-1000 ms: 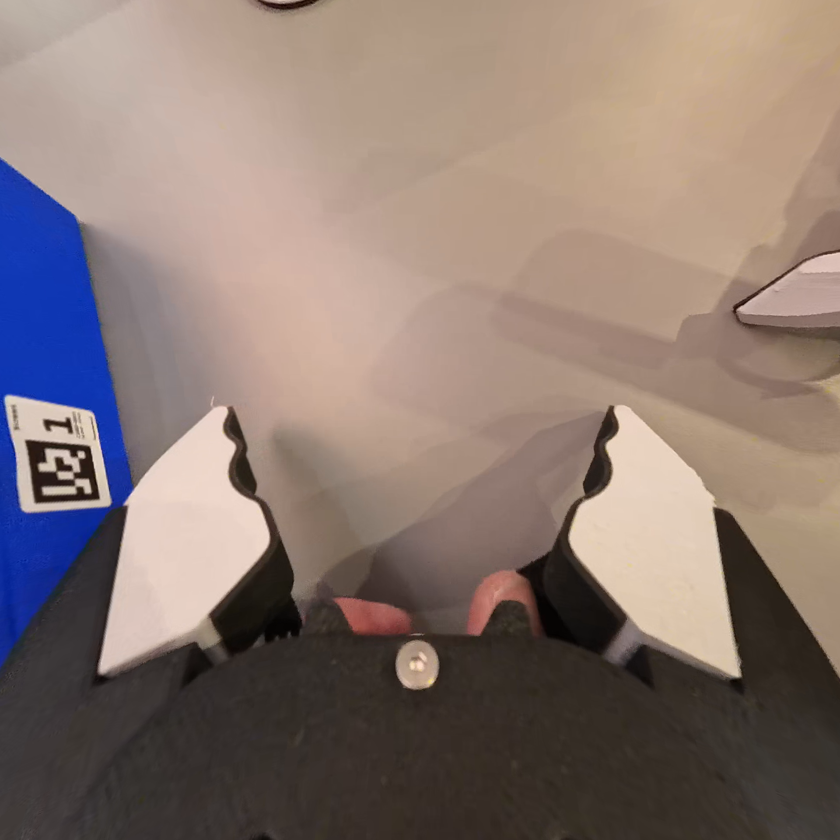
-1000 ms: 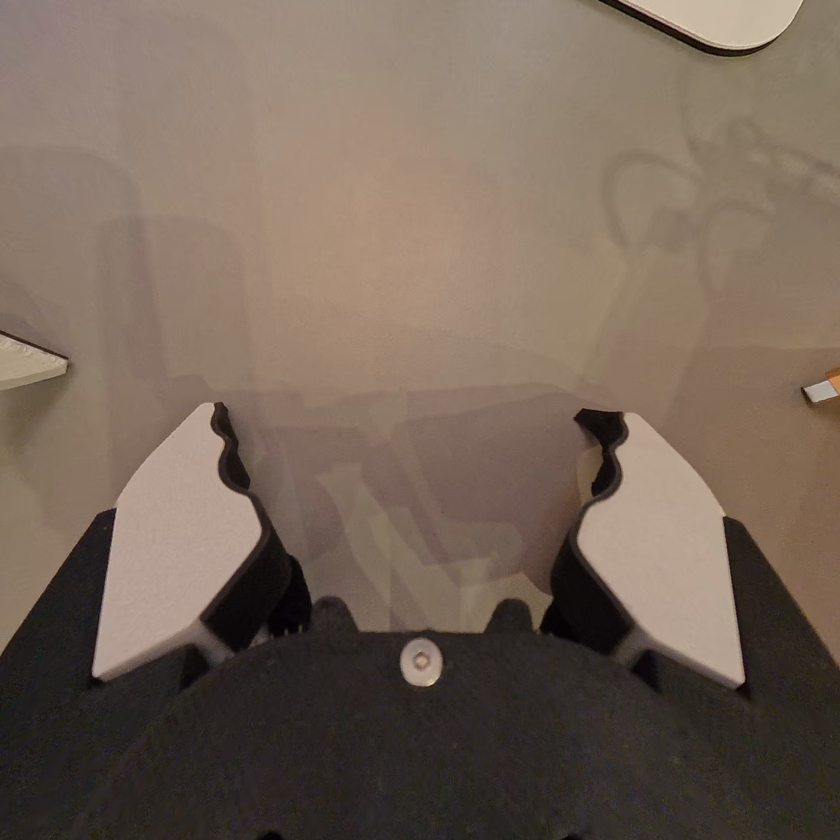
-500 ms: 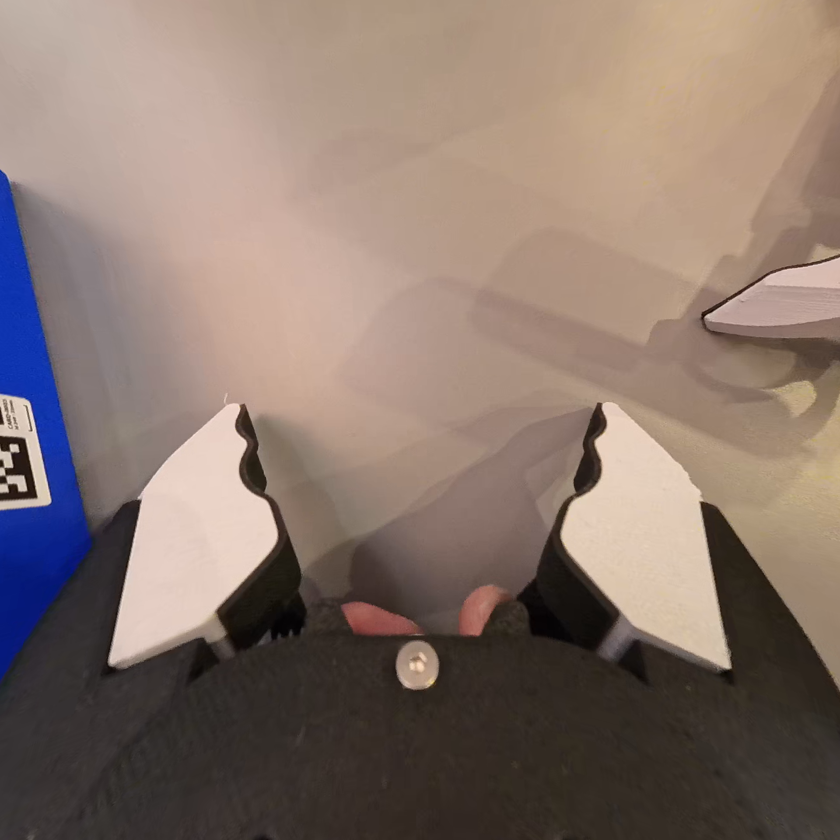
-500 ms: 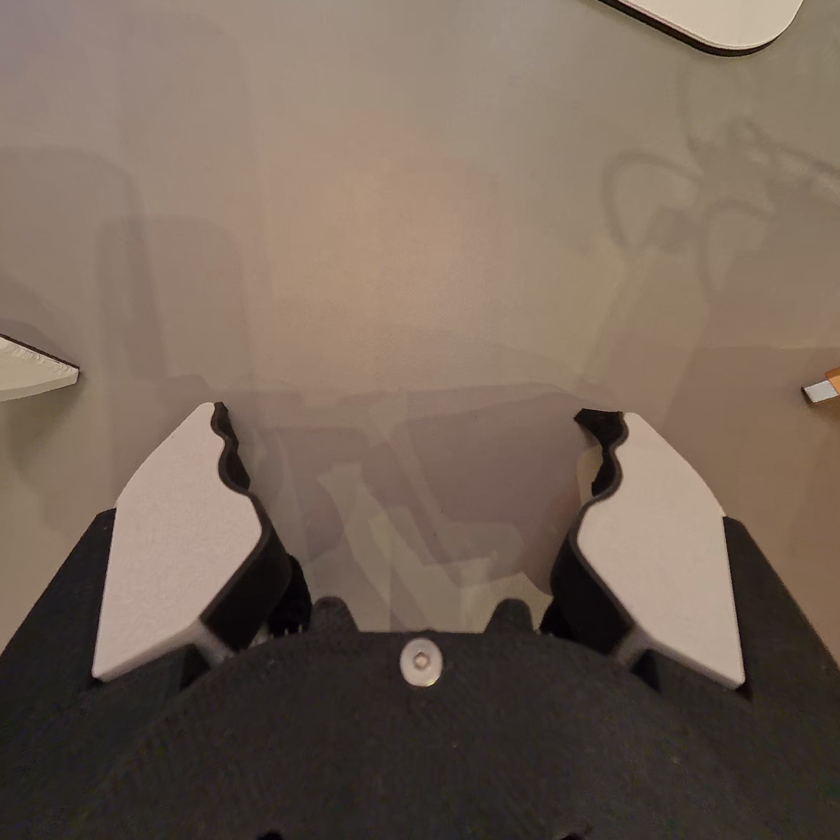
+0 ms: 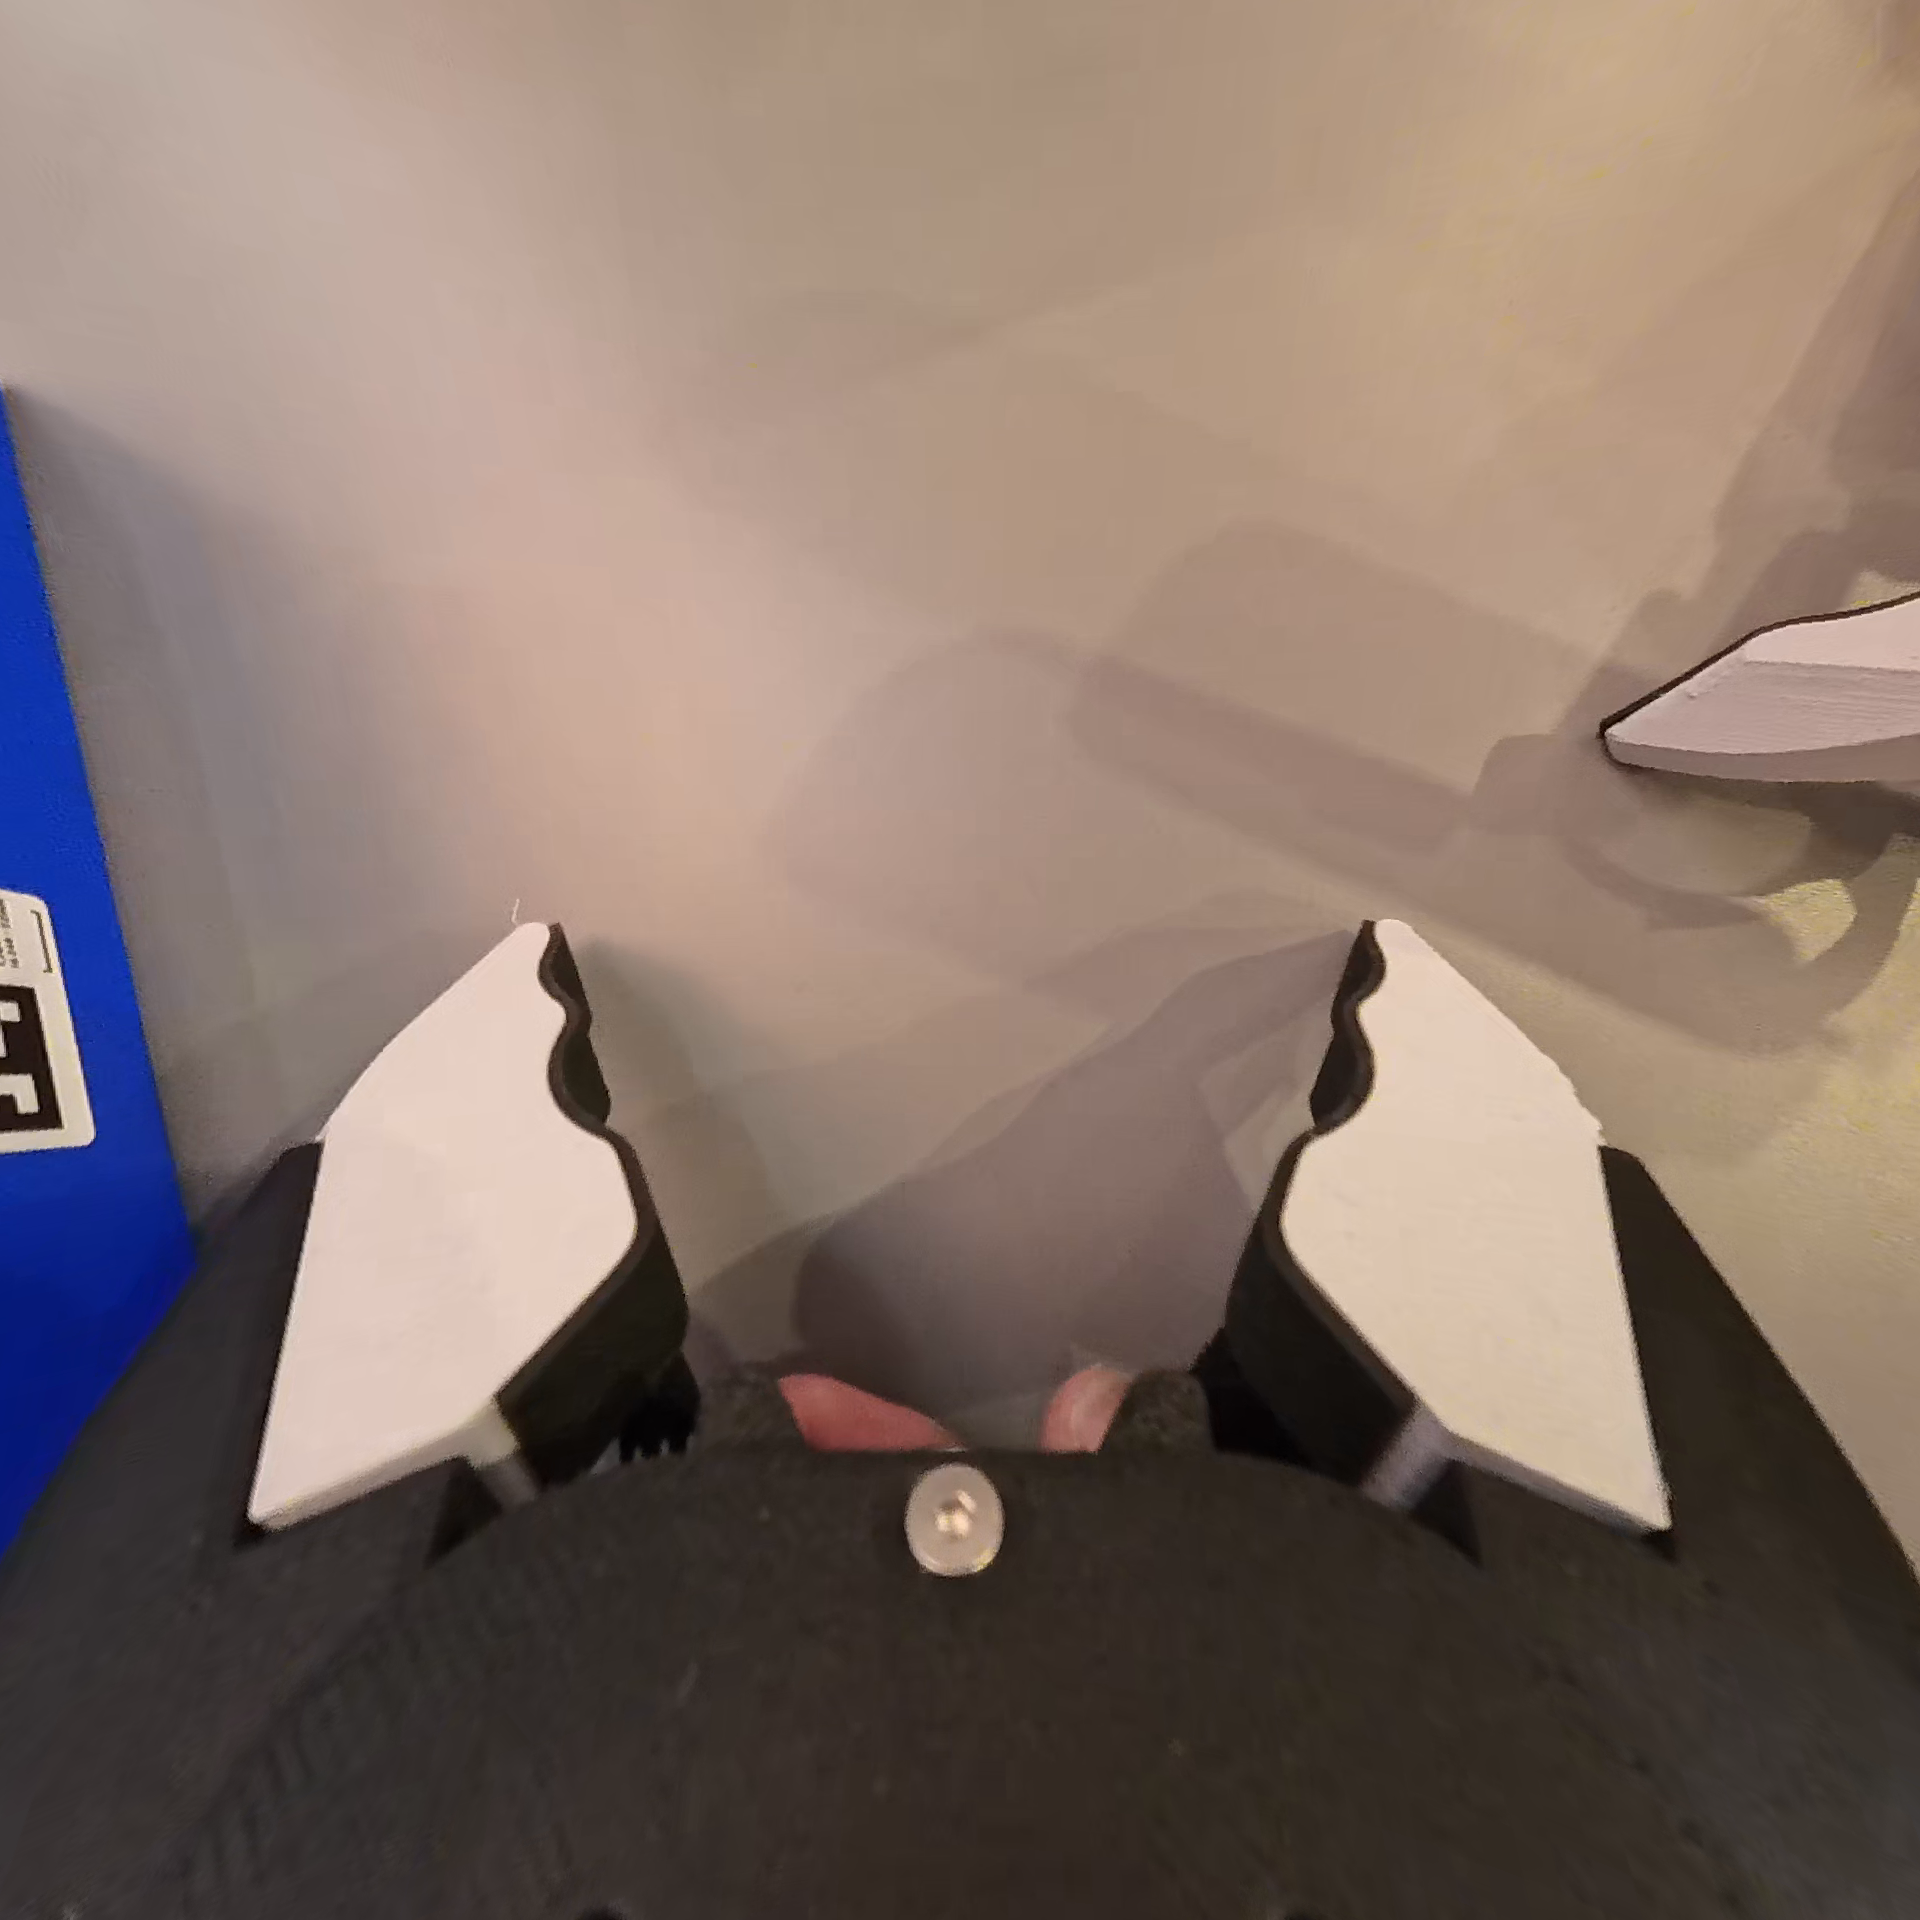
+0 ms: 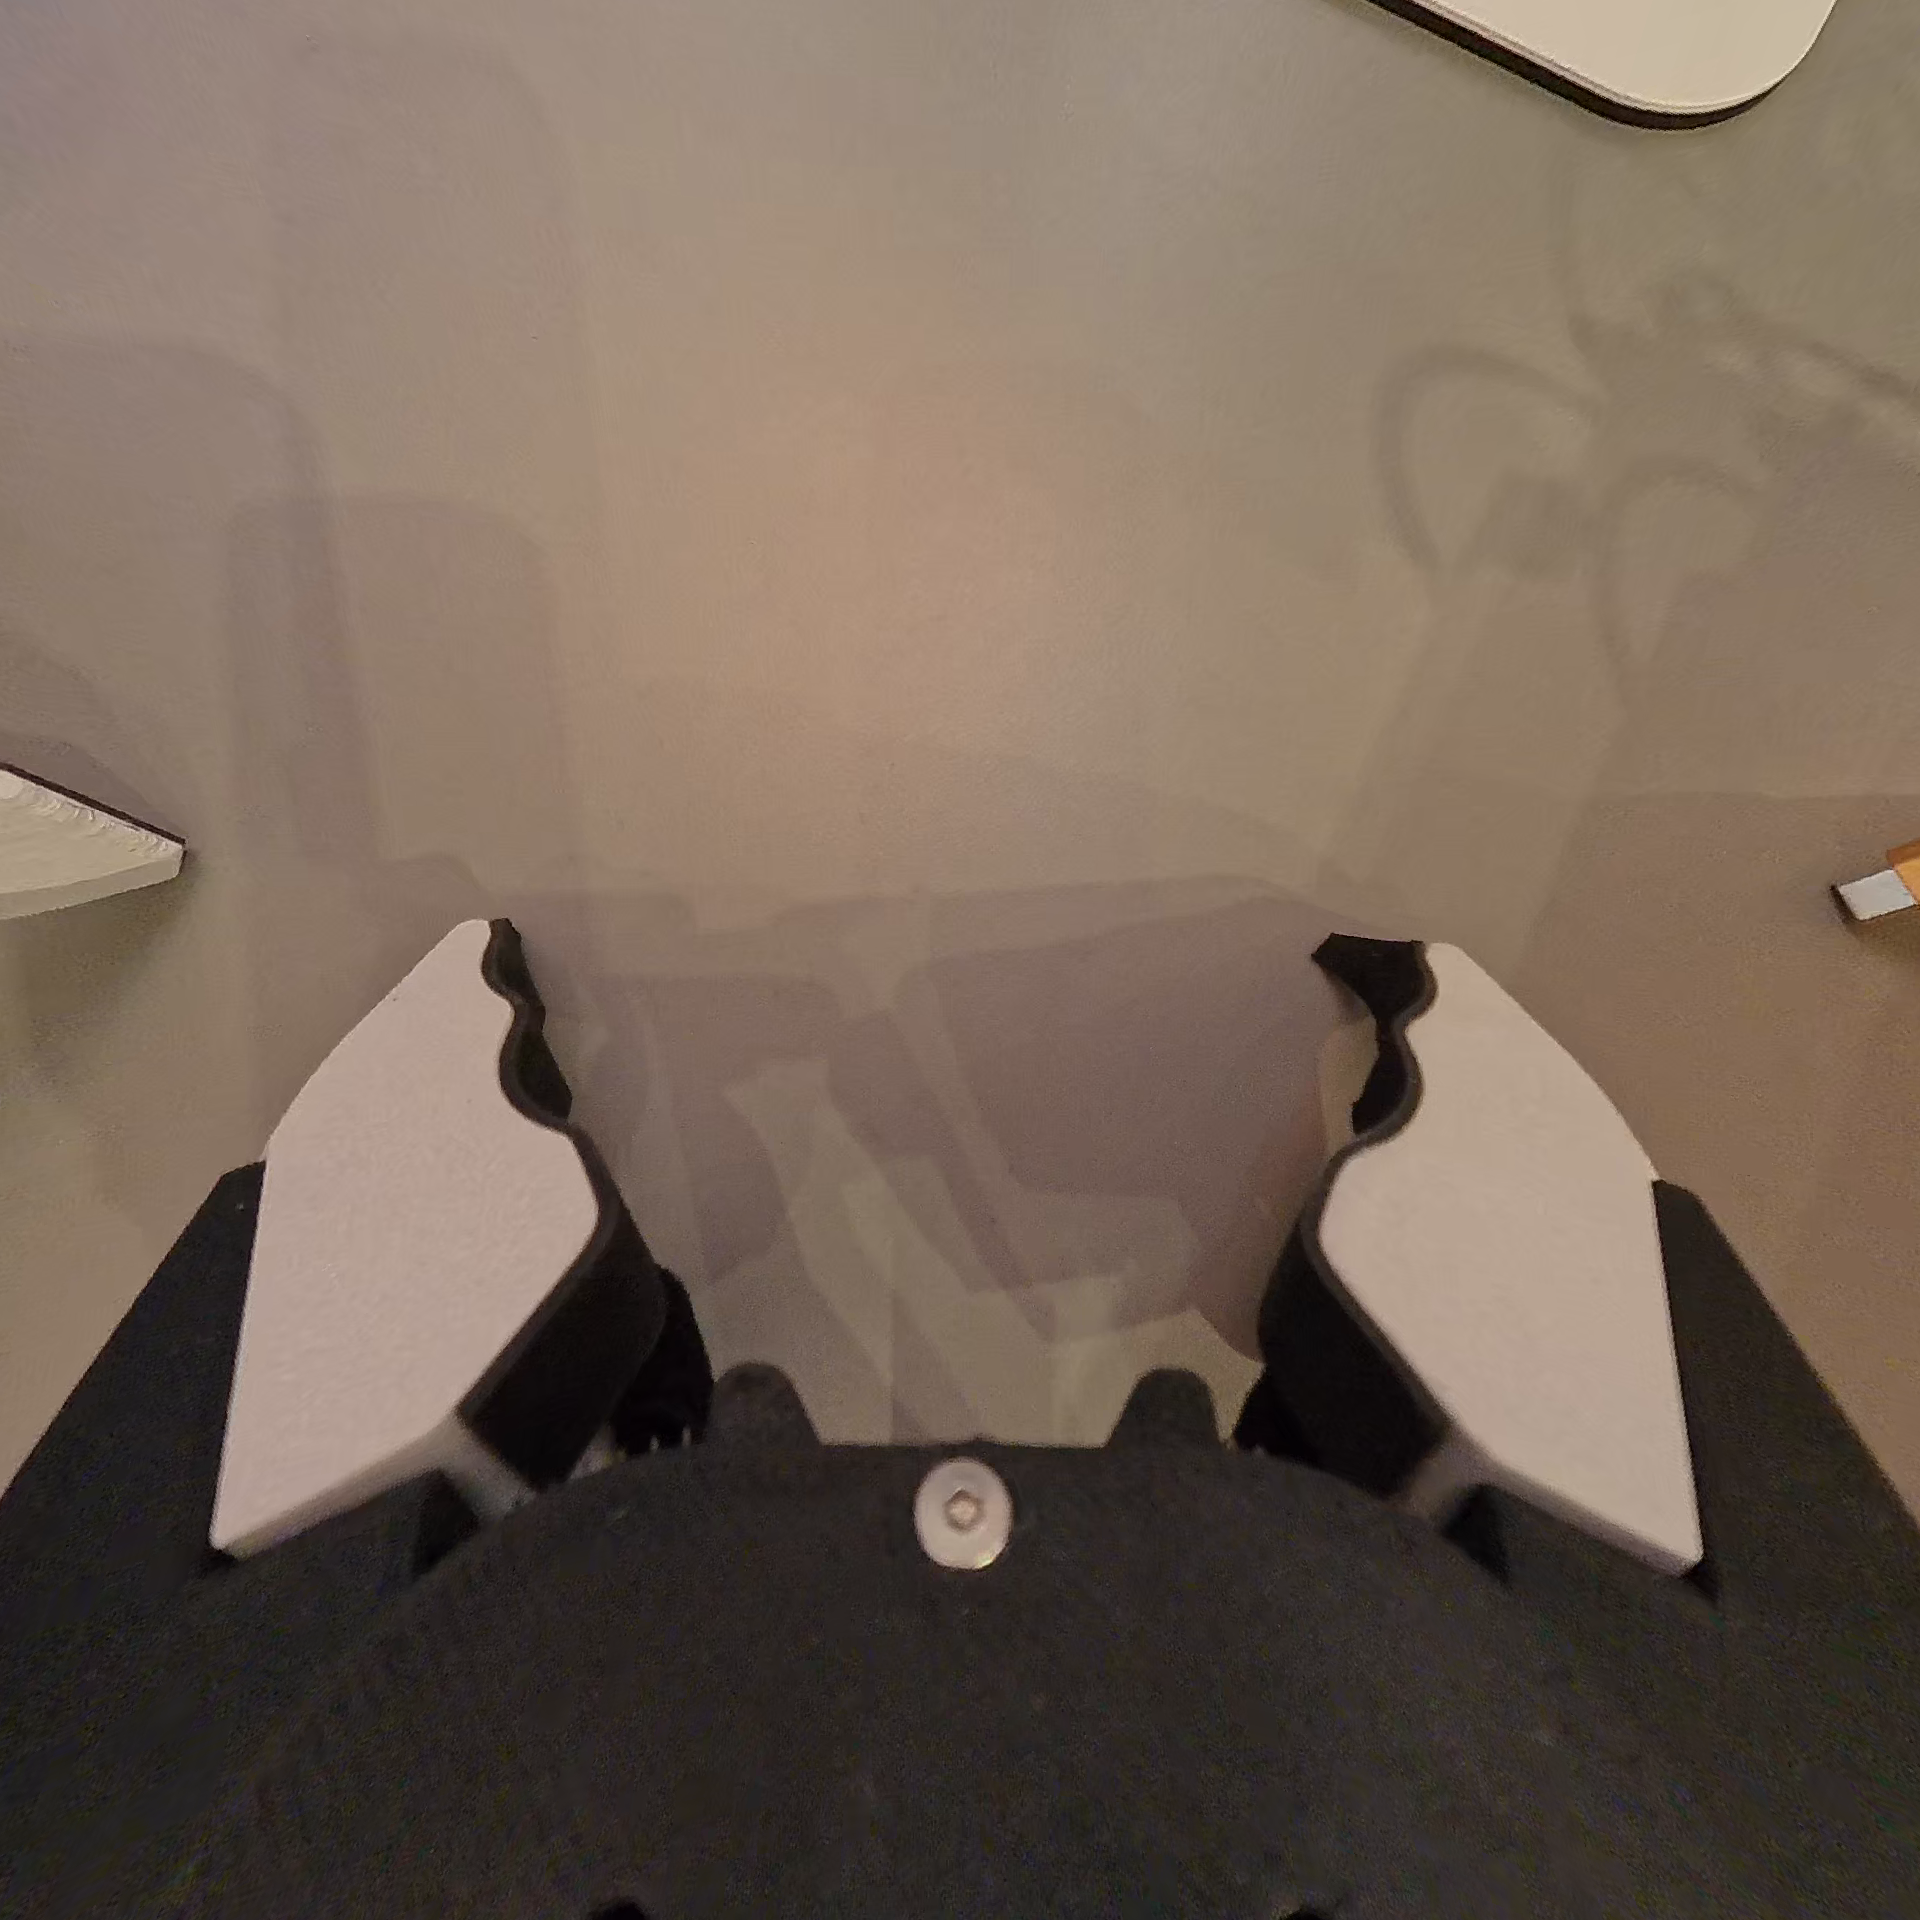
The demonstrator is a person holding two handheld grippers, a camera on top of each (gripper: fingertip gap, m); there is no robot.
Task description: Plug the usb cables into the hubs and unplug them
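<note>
My left gripper [image 5: 961, 935] is open and empty over the bare grey table [image 5: 935, 468]. My right gripper [image 6: 935, 935] is open and empty over the same table [image 6: 935, 520]. A metal USB plug tip with an orange body [image 6: 1881, 888] shows at the right edge of the right wrist view. No hub is in view. A finger of the right gripper [image 5: 1787, 707] shows at the right edge of the left wrist view, and a finger of the left gripper [image 6: 73, 842] at the left edge of the right wrist view.
A blue panel [image 5: 52, 831] with a white coded sticker [image 5: 31, 1039] stands at the left in the left wrist view. A white rounded slab with a dark rim [image 6: 1621, 52] lies at the top right of the right wrist view. A person's fingertips [image 5: 862, 1413] show behind the left gripper.
The left gripper has shifted right, so the blue panel slid toward the left edge, then eased back slightly. The right gripper has stayed still. Both remain open.
</note>
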